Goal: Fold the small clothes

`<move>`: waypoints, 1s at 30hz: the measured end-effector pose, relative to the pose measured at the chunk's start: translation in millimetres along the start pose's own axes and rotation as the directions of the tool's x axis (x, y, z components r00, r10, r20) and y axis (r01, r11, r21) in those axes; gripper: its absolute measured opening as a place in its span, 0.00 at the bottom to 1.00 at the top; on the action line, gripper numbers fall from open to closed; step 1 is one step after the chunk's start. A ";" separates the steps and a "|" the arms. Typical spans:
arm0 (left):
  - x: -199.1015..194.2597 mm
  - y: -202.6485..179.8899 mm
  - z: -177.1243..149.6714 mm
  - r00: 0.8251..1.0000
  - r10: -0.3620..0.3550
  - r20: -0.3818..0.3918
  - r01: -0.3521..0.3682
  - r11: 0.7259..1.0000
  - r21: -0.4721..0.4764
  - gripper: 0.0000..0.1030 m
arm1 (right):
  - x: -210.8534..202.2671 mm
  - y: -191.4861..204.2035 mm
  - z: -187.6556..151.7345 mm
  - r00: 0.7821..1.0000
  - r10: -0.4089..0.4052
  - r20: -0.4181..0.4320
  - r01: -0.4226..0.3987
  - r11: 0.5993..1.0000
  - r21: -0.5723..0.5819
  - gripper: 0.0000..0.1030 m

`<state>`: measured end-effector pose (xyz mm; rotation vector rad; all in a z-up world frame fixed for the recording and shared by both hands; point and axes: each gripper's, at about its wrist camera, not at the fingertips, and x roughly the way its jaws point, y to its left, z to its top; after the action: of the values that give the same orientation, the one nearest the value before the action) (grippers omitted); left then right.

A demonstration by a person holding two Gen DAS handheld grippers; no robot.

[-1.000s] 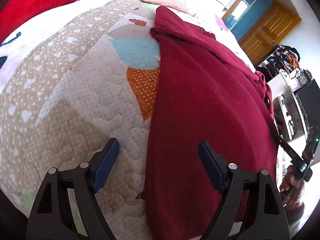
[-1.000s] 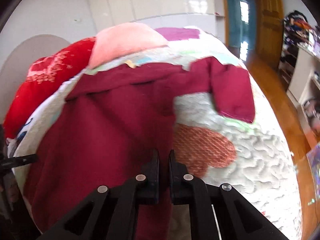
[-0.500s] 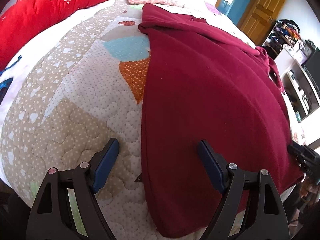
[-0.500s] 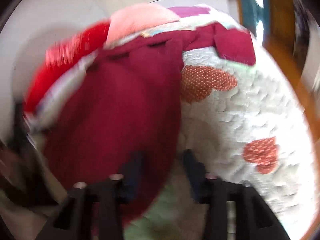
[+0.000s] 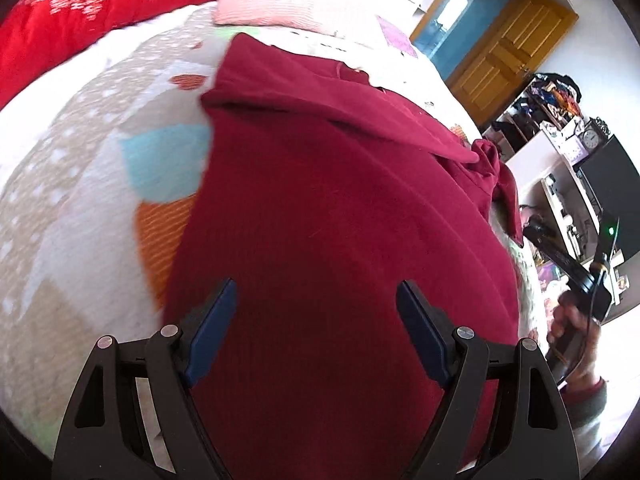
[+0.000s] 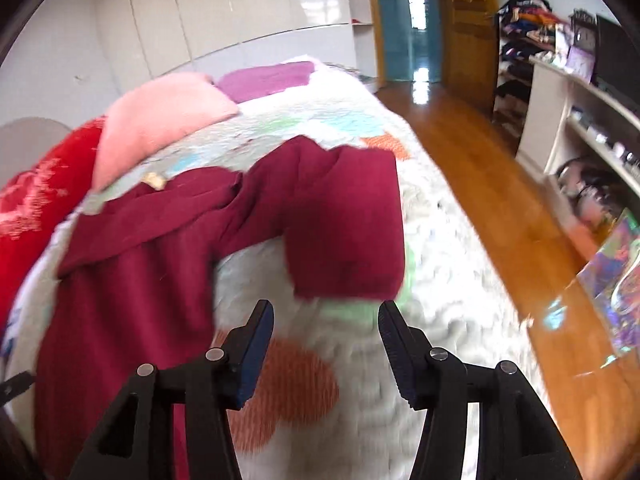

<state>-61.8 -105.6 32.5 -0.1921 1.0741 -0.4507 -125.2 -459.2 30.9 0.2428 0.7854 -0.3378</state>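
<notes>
A dark red long-sleeved top (image 5: 328,216) lies spread on the quilted bed, its left sleeve folded across the chest. My left gripper (image 5: 316,312) is open and empty, hovering over the lower body of the top. In the right wrist view the top (image 6: 132,272) lies at the left and its right sleeve (image 6: 344,232) stretches out to the right over the quilt. My right gripper (image 6: 326,344) is open and empty, just in front of the sleeve's cuff end. The right gripper also shows in the left wrist view (image 5: 568,268), held in a hand.
The patchwork quilt (image 6: 432,320) covers the bed. A red duvet (image 5: 80,16) and a pink pillow (image 6: 160,128) lie at the head. The bed's right edge drops to a wooden floor (image 6: 492,184). White shelves (image 6: 580,120) stand at the right.
My right gripper has opened, let go of the top's side edge and swung right toward the outstretched sleeve. My left gripper has moved right, from the top's left edge to over its body.
</notes>
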 end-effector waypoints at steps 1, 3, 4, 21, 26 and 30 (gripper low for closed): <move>5.6 -5.3 4.0 1.000 -0.006 -0.007 0.006 1.000 0.002 0.79 | 4.7 3.6 4.5 1.000 -0.013 0.012 0.013 1.000 -0.016 0.51; 11.2 -12.3 8.6 1.000 -0.019 -0.013 0.019 1.000 0.012 0.79 | 19.6 16.6 11.9 0.999 -0.034 0.021 0.036 0.997 -0.074 0.51; 13.1 -16.0 9.9 1.000 -0.020 -0.017 0.021 0.999 0.025 0.79 | 28.5 22.1 14.6 0.998 -0.056 0.028 0.059 0.992 -0.114 0.51; 18.0 28.9 30.2 0.999 -0.034 -0.011 0.033 0.998 -0.050 0.79 | -98.1 -9.1 144.1 0.780 -0.255 0.572 0.382 0.917 -0.113 0.05; 7.0 45.3 39.0 0.999 -0.034 0.021 0.035 0.996 -0.077 0.79 | -104.9 91.0 167.6 0.786 0.138 0.603 0.100 0.934 -0.344 0.05; -2.8 59.7 41.8 0.998 -0.023 0.053 0.029 0.993 -0.118 0.79 | -73.7 171.5 158.9 0.779 0.394 0.488 -0.119 0.857 -0.501 0.05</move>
<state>-10.5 -53.8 32.6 -0.3216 1.0491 -0.4032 -4.9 -339.8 208.0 -0.1888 0.1933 0.0564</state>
